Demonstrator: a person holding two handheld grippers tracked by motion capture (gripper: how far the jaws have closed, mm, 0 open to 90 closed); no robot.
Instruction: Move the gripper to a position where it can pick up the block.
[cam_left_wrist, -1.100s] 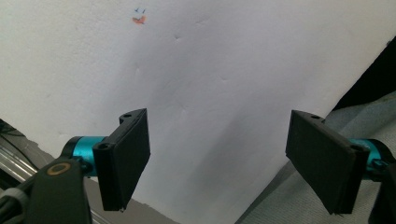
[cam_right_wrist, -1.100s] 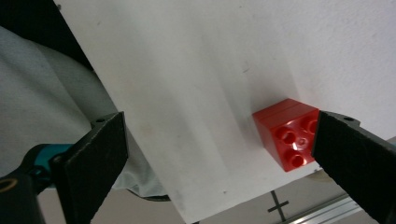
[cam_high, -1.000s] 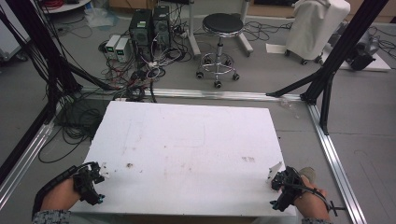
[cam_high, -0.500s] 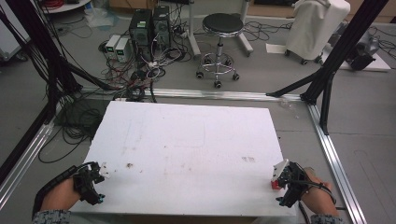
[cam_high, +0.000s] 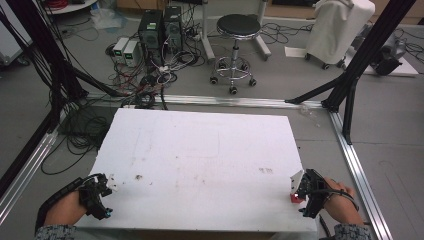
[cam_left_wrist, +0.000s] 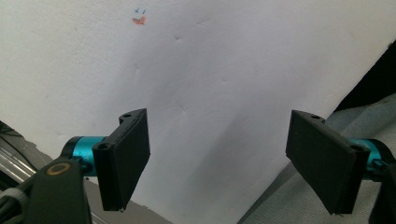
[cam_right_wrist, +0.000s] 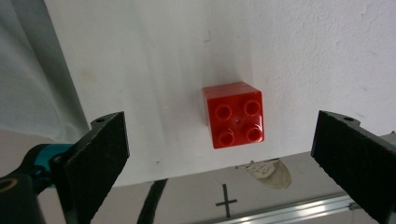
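Observation:
A small red four-stud brick (cam_right_wrist: 235, 115) lies on the white table (cam_high: 200, 160) close to its edge, and it peeks out in red (cam_high: 296, 198) under my right gripper in the high view. My right gripper (cam_right_wrist: 224, 163) hovers over it, open, jaws spread well wider than the brick and not touching it. That gripper (cam_high: 302, 192) sits at the table's near right corner. My left gripper (cam_left_wrist: 219, 158) is open with nothing between its jaws, over bare white tabletop; it rests at the near left corner (cam_high: 100, 192).
A small orange and blue mark (cam_left_wrist: 138, 18) lies on the tabletop ahead of the left gripper. Aluminium frame rails (cam_high: 350, 150) border the table. Beyond it stand a black stool (cam_high: 235, 30), computer cases (cam_high: 160, 27) and tangled floor cables (cam_high: 145, 85).
The right gripper has shifted slightly up and inward over the near right corner, and the red brick now shows beneath it. The left gripper has stayed put.

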